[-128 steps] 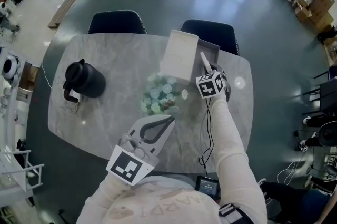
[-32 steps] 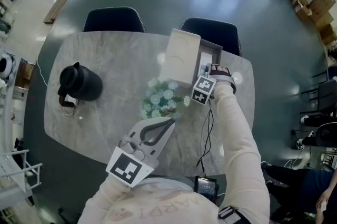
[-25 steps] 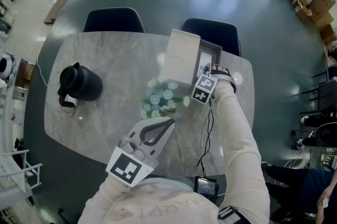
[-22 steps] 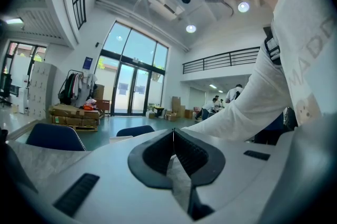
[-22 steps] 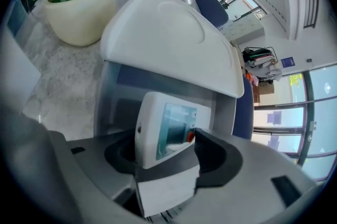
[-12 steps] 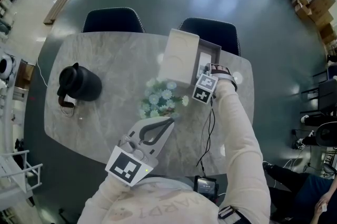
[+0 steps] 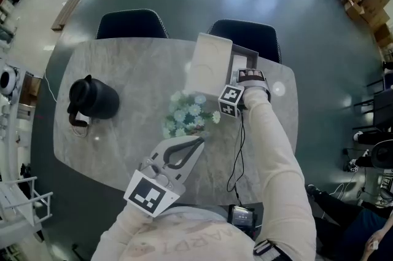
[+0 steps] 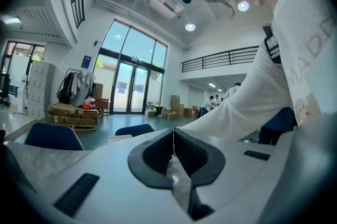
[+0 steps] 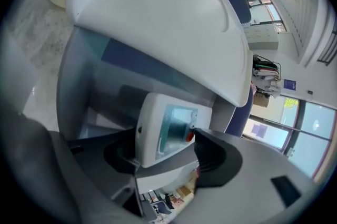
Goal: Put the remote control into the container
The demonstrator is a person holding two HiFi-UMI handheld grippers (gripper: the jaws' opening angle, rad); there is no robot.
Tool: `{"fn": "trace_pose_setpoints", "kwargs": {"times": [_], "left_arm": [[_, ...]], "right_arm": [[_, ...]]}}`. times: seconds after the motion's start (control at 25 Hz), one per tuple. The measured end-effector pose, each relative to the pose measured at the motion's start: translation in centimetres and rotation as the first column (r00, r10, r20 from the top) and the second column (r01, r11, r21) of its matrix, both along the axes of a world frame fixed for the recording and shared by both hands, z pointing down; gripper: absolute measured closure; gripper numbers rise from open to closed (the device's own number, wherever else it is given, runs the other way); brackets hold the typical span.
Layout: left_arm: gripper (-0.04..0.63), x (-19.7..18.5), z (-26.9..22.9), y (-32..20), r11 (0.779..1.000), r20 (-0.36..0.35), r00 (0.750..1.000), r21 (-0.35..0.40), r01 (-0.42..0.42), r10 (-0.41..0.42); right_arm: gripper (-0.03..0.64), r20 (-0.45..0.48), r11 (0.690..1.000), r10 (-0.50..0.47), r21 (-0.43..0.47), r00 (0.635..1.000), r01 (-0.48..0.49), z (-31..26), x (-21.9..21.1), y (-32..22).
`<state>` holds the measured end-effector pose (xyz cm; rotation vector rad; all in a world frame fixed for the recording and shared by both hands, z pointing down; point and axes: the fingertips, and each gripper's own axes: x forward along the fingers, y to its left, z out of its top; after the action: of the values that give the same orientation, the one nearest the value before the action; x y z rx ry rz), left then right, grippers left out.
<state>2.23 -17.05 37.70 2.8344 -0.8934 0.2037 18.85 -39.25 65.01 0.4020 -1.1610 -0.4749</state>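
The white remote control (image 9: pixel 163 130) with a pale screen and a red button lies inside the grey container (image 9: pixel 79 86), under its raised white lid (image 9: pixel 158 12). My right gripper (image 9: pixel 168 153) reaches into the box with the remote between its widely spread jaws, whose grip is loosening. In the head view the container (image 7: pixel 249 57) stands at the table's far edge with the lid (image 7: pixel 209 66) tilted up, and the right gripper (image 7: pixel 238 83) is at its opening; the remote is hidden there. My left gripper (image 7: pixel 198 142) rests near the front edge, shut with nothing in it (image 8: pixel 174 152).
A black kettle (image 7: pixel 92 97) stands at the table's left. A bunch of pale flowers (image 7: pixel 190 112) lies mid-table, just left of the right gripper. Two dark chairs (image 7: pixel 132 23) (image 7: pixel 245 32) stand behind the table. A black cable (image 7: pixel 236 149) runs along my right sleeve.
Five seconds ago the right gripper held the remote up over the container; it has since lowered into the box and shifted slightly left. The left gripper has not moved.
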Motion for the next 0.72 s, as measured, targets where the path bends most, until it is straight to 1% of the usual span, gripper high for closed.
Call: {"fn": "trace_pose_setpoints", "kwargs": {"times": [0.12, 0.2, 0.24, 0.36, 0.52, 0.72], "left_arm": [[0.583, 0.0, 0.1, 0.0, 1.0, 0.007, 1.0, 0.01, -0.006, 0.006], [0.582, 0.0, 0.1, 0.0, 1.0, 0.007, 1.0, 0.011, -0.007, 0.007], [0.583, 0.0, 0.1, 0.0, 1.0, 0.006, 1.0, 0.009, -0.005, 0.004], [0.583, -0.3, 0.2, -0.2, 1.0, 0.009, 1.0, 0.001, 0.004, -0.004], [0.583, -0.5, 0.3, -0.4, 1.0, 0.007, 1.0, -0.001, 0.011, -0.011], [0.583, -0.4, 0.3, -0.4, 1.0, 0.006, 1.0, 0.001, 0.005, -0.005]], "right_arm": [[0.359, -0.023, 0.998, -0.062, 0.001, 0.998, 0.062, -0.2, -0.7, -0.5], [0.359, -0.006, 0.992, -0.121, 0.021, 0.993, 0.121, -0.4, -1.4, -0.8], [0.36, 0.015, 0.99, -0.135, 0.029, 0.991, 0.135, -0.4, -1.7, -0.8], [0.359, 0.09, 0.993, -0.115, 0.028, 0.989, 0.113, -0.3, -2.4, -0.7], [0.359, 0.118, 0.995, -0.095, 0.005, 0.989, 0.095, -0.4, -2.2, -0.5], [0.354, 0.135, 0.996, -0.061, -0.055, 0.989, 0.069, 0.0, -2.0, 0.7]]}}
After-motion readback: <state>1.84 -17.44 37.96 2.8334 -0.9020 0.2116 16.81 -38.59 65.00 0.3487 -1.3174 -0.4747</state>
